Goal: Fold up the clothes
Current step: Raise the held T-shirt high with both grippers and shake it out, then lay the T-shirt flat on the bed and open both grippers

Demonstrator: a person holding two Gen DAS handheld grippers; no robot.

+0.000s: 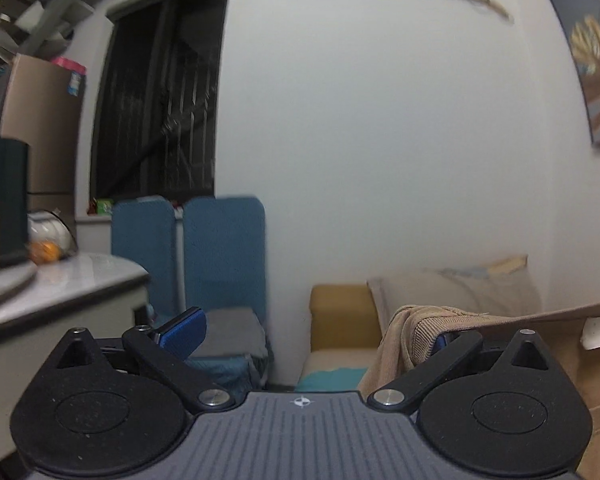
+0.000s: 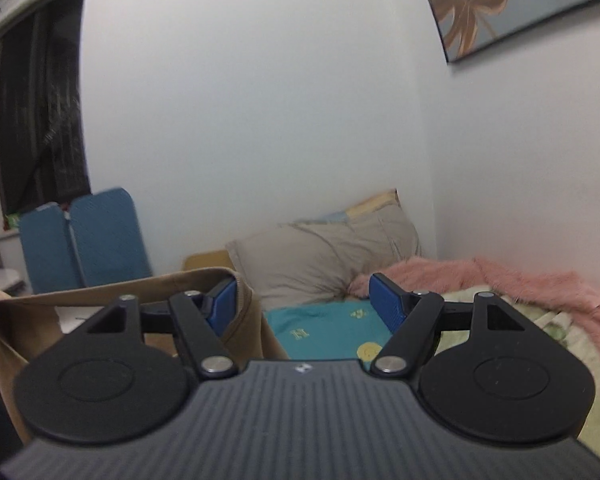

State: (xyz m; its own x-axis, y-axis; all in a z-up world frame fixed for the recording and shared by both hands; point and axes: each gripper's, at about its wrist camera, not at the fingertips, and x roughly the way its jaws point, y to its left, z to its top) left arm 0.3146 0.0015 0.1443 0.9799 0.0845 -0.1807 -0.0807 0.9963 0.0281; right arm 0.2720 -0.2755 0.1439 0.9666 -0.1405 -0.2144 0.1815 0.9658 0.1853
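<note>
you held both tongs level, aimed at the white wall above the bed. your left gripper (image 1: 316, 340) stood released, jaws wide; the tan garment (image 1: 416, 336) hung draped over its right finger, covering the pad. your right gripper (image 2: 306, 300) was spread wide too, the garment's stretched waistband (image 2: 140, 280) hooked on its left finger. a beige pillow (image 2: 324, 256) lay straight ahead of it, a pink blanket (image 2: 540, 284) off to the right.

A bed (image 2: 572, 344) with teal sheet (image 2: 324, 332) bears a beige pillow (image 2: 324, 256) and pink blanket (image 2: 540, 284)
</note>
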